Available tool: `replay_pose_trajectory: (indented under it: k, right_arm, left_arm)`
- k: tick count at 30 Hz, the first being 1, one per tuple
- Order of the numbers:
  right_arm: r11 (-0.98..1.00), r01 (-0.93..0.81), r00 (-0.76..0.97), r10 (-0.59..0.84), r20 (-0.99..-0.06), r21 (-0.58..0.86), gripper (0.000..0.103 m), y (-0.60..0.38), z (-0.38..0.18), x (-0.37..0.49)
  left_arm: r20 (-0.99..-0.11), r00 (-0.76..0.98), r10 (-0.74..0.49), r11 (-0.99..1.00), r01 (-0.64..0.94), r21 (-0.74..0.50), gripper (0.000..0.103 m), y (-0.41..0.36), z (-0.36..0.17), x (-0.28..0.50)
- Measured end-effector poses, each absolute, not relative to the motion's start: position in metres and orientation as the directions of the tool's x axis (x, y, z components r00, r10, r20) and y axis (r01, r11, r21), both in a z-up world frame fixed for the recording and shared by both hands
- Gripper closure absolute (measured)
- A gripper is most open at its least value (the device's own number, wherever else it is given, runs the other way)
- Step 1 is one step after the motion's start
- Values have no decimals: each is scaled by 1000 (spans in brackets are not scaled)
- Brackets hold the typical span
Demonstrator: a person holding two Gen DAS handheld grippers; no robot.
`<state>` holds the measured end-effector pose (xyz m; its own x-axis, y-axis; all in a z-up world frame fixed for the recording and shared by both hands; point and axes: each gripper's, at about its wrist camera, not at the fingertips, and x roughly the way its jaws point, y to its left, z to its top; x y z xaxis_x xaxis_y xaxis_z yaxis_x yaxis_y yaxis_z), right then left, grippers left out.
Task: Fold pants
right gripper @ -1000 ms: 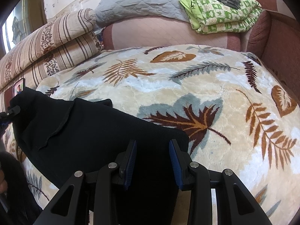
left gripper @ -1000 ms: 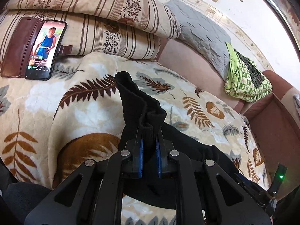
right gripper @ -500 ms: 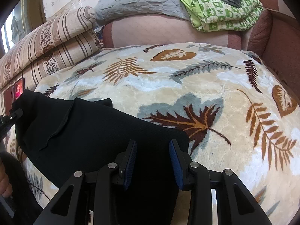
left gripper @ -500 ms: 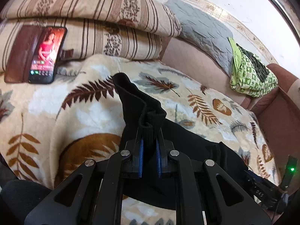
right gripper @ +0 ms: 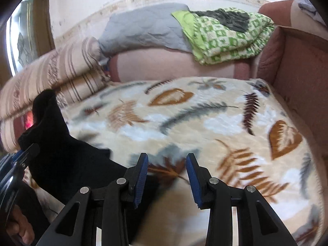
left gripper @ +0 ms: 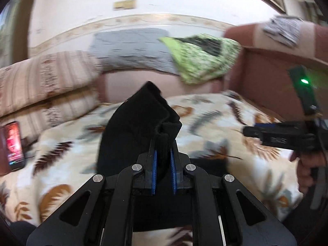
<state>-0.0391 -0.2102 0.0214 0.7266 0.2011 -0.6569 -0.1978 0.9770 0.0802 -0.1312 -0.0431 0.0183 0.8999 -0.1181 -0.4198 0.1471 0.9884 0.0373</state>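
Observation:
The black pants (left gripper: 133,127) are bunched in my left gripper (left gripper: 163,143), which is shut on a thick fold of the cloth and holds it up off the leaf-print blanket (left gripper: 205,119). In the right wrist view the pants (right gripper: 61,160) hang at the left, with the left gripper's finger (right gripper: 24,153) at their edge. My right gripper (right gripper: 167,160) stands open above the blanket (right gripper: 205,123) with nothing between its blue pads. The pants' near edge lies just left of and below its left finger. The right gripper's body (left gripper: 276,137) shows at the right of the left wrist view, held by a hand.
A lit phone (left gripper: 14,143) lies at the left on the blanket by striped pillows (left gripper: 45,78). A grey quilt (right gripper: 143,26) and a green checked blanket (right gripper: 225,37) rest on the pink back cushion. The sofa's red-brown arm (right gripper: 297,65) borders the right side.
My left gripper swung and rolled level, lifting the bunched pants higher. My right gripper rose and moved off the pants; their edge no longer lies between its fingers.

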Motion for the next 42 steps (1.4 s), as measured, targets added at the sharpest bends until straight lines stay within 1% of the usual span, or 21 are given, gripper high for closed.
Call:
replay_pose_trajectory:
  k: [2,3,5,7,15,24,27,28,29,30,31,32,33,35,38,40,42]
  right_arm:
    - [983,-147,715,184,-675,113,66,-227,12,-38]
    - [980,-109,702,195,-685,167,66,-238,6,-37]
    - [955,-54,684,248,-686,291,66,-256,-3,-34]
    - [926,-46,663,309,-682,375,66,-264,-10,-33]
    - [936,-75,638,310,-705,344,66,-253,-13,-35]
    - [950,-100,635,290,-716,296,66,-240,-15,-33]
    - [946,-138,652,311,-692,294,66,-236,-10,-36]
    - [938,-162,661,334,-673,306,66,-234,-7,-38]
    - [927,-193,671,364,-646,322,66,-233,-2,-40]
    - [913,-226,679,398,-618,339,66,-231,2,-41]
    - [895,-271,682,439,-585,355,66,-228,7,-43]
    - [884,-301,680,463,-568,359,66,-225,10,-44]
    - [874,-329,676,483,-557,358,66,-221,12,-43]
    - [846,-389,652,533,-540,366,66,-214,15,-40]
    - [763,-489,553,647,-526,424,66,-196,12,-28]
    - [728,-533,468,678,-567,431,66,-178,1,-22]
    - [752,-551,400,619,-676,362,66,-156,-18,-21]
  left_arm:
    - [-434,888,-149,981,188,47,93,-65,13,-131]
    - [-447,879,-165,977,208,49,93,-77,9,-130]
    - [-478,859,-185,969,240,55,93,-95,0,-128]
    - [-499,845,-190,966,250,57,93,-105,-8,-126]
    - [-569,801,-188,963,265,54,93,-115,-31,-115]
    - [-596,777,-202,960,278,37,93,-120,-43,-115]
    - [-605,768,-210,956,290,36,92,-123,-48,-117]
    - [-607,766,-213,954,296,38,91,-124,-50,-118]
    - [-612,759,-222,950,309,39,85,-125,-52,-119]
    - [-616,750,-239,943,331,38,76,-126,-54,-121]
    - [-616,745,-257,934,355,39,70,-128,-56,-125]
    - [-611,739,-283,923,384,38,62,-130,-56,-131]
    - [-606,733,-308,908,417,43,55,-132,-57,-138]
    - [-606,720,-338,883,466,62,55,-136,-61,-147]
    - [-618,706,-346,878,475,51,55,-135,-66,-149]
    - [-622,688,-373,873,488,16,55,-130,-65,-149]
    - [-636,653,-412,865,500,-47,55,-120,-63,-151]
